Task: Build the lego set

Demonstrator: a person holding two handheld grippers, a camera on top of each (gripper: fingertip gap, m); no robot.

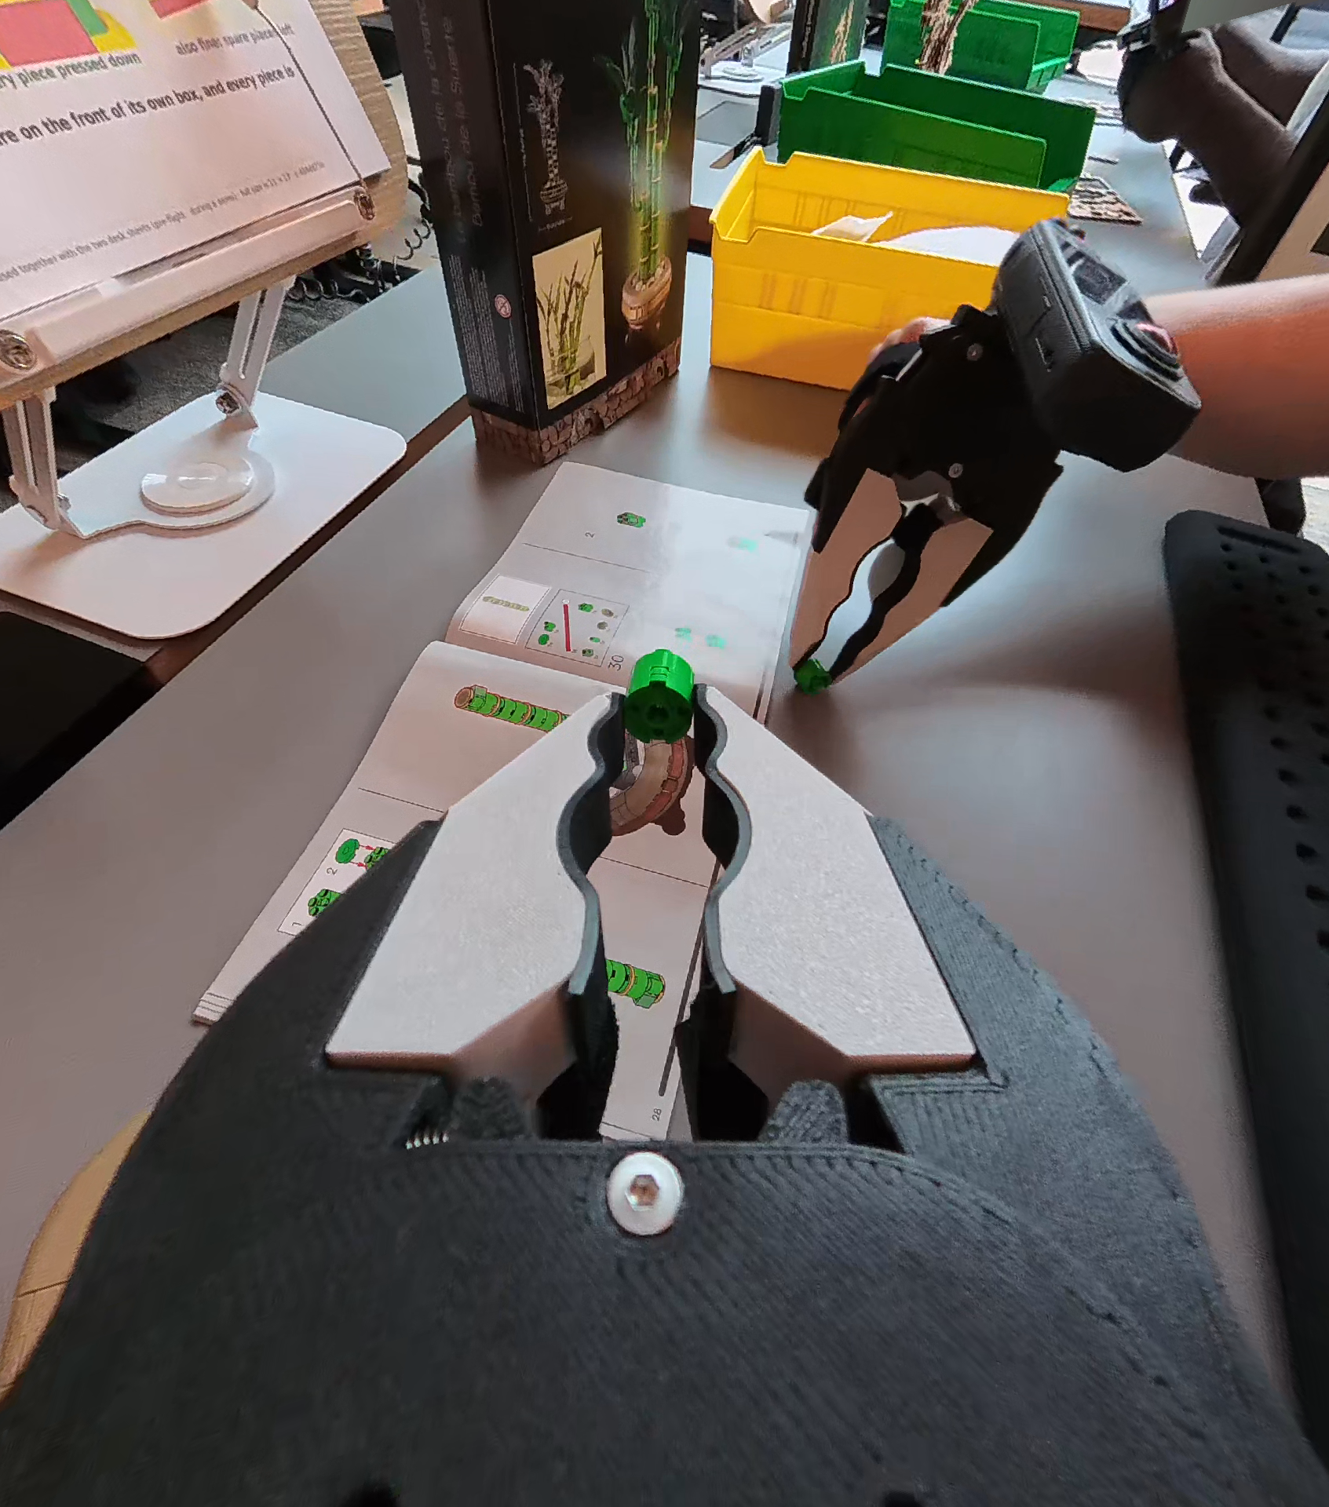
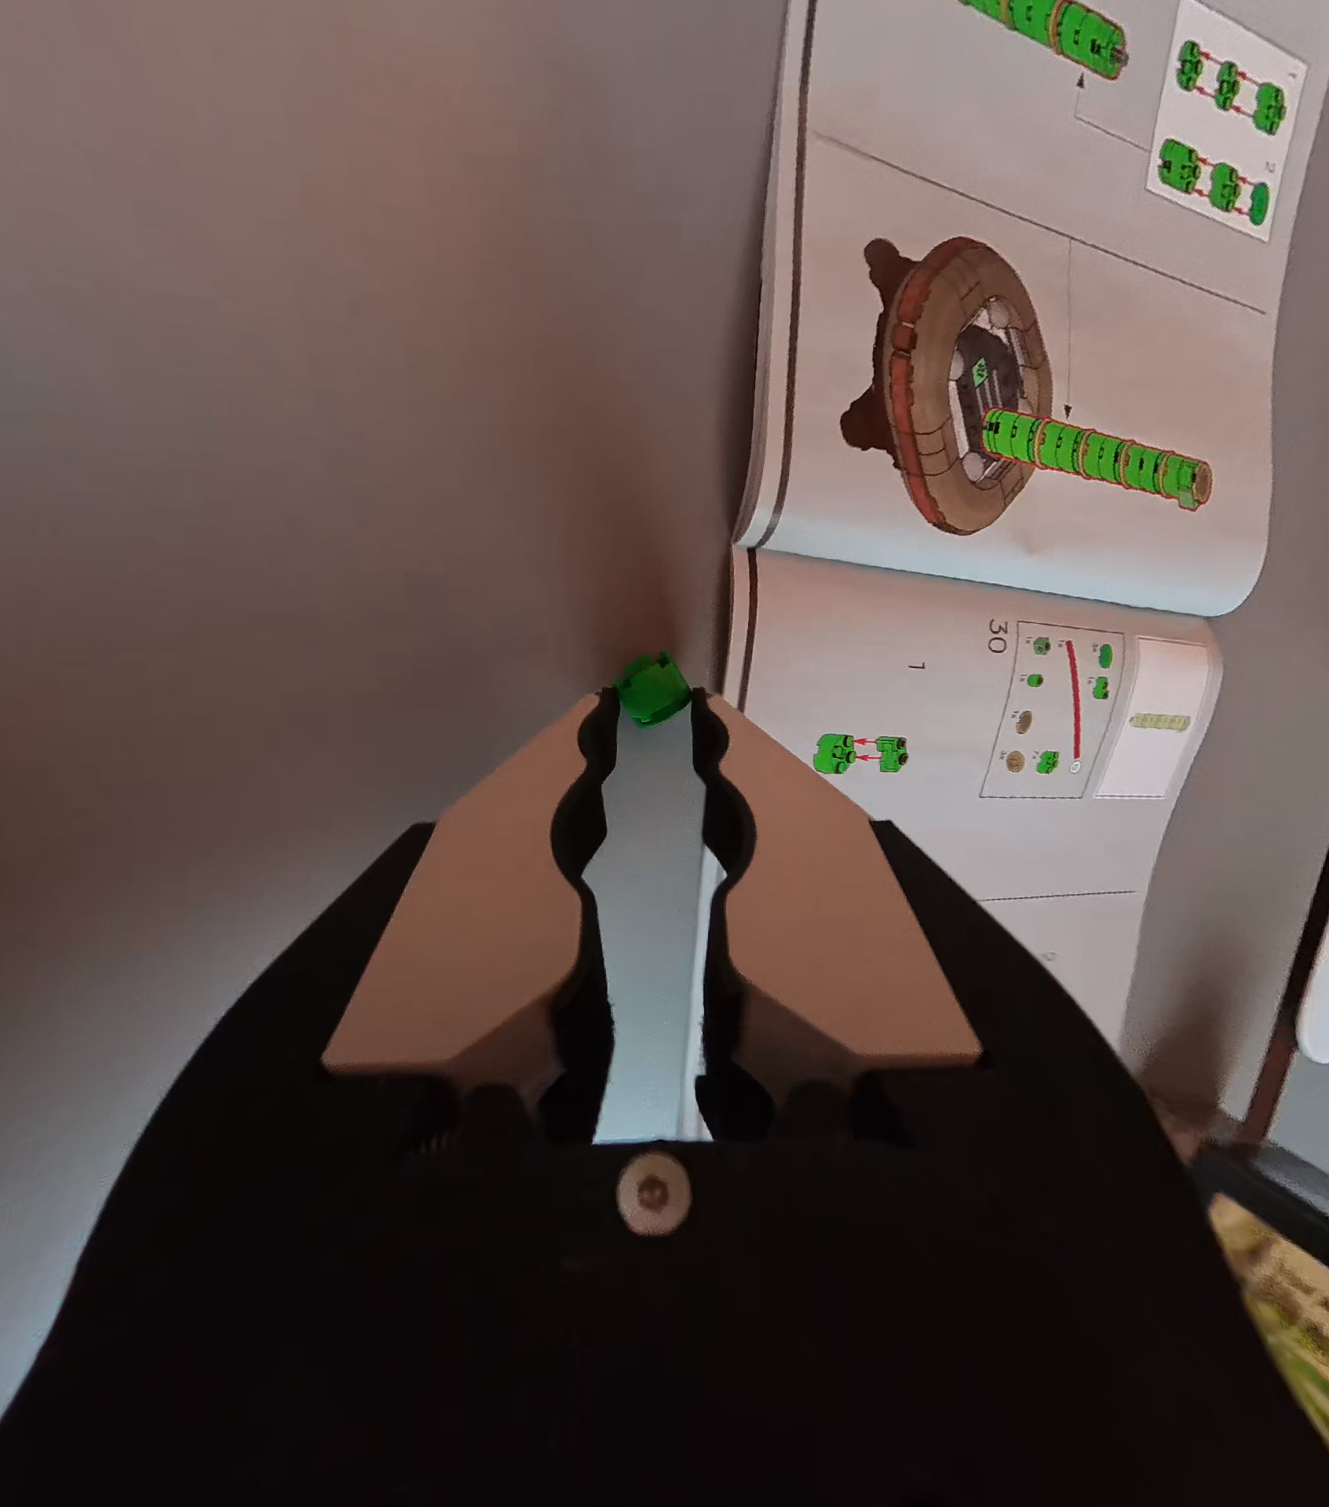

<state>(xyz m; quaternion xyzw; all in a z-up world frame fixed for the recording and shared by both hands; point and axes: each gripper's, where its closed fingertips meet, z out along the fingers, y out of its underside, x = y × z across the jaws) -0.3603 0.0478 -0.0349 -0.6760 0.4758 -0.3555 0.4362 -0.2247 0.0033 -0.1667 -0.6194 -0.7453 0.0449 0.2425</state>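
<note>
Grey table (image 1: 155, 815) fills my frame, the open instruction booklet (image 1: 644, 563) at centre. My left gripper (image 1: 659, 701) clamps a round green piece (image 1: 657, 693) at its tips, mid-frame. Right gripper (image 2: 651, 693), tips on the table beside the booklet, pinches a small green brick (image 2: 651, 689).

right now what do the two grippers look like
Both the left gripper and the right gripper have a black, ridged printed body, flat tan fingers with wavy black inner edges, and a silver screw. The forearm behind the right is unsleeved.
</note>
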